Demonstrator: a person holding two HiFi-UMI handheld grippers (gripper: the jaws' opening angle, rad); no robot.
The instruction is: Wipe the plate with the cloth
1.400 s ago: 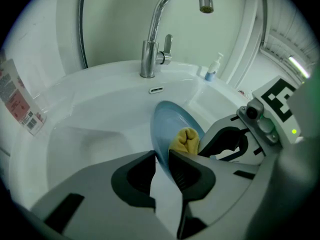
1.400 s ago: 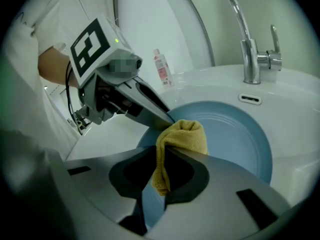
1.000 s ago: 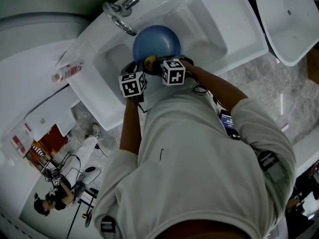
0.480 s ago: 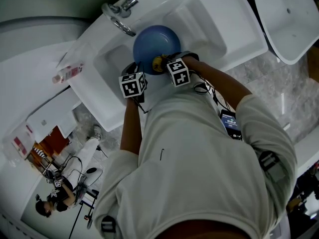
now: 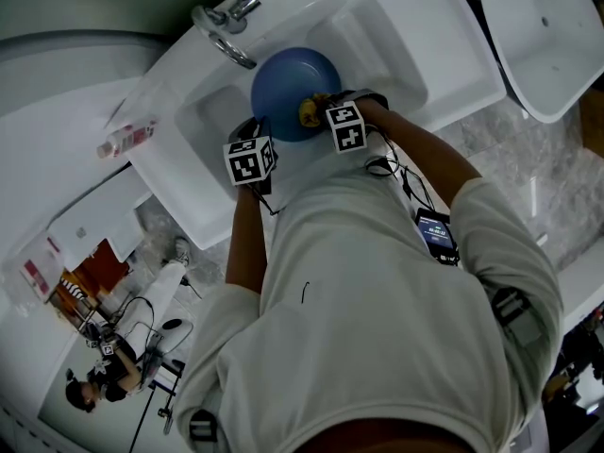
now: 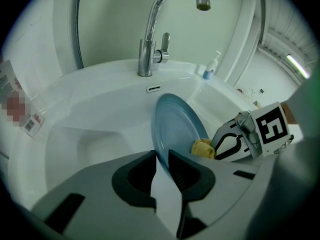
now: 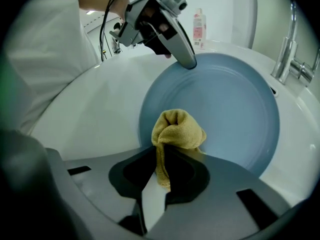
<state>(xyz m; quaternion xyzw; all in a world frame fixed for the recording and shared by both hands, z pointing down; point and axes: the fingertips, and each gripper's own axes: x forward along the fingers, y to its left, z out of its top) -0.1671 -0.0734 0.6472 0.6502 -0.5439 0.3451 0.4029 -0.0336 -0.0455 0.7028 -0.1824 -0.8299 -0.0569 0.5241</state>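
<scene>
Left gripper (image 6: 161, 156) pinches plate (image 6: 177, 126) rim, propping it on edge for wiping; right gripper (image 7: 161, 153) clamps cloth (image 7: 177, 129) against its face

white sink (image 5: 179, 182) w/ chrome faucet (image 5: 225, 26), 2nd white basin (image 5: 543, 41) at right, grey floor (image 5: 500, 159), prob. marble tile.

You're in a washroom: white washbasin (image 5: 444, 69) and chrome tap (image 6: 148, 46) ahead of your left gripper (image 6: 162, 151), second basin (image 5: 538, 36) out past your right gripper (image 7: 162, 149).
</scene>
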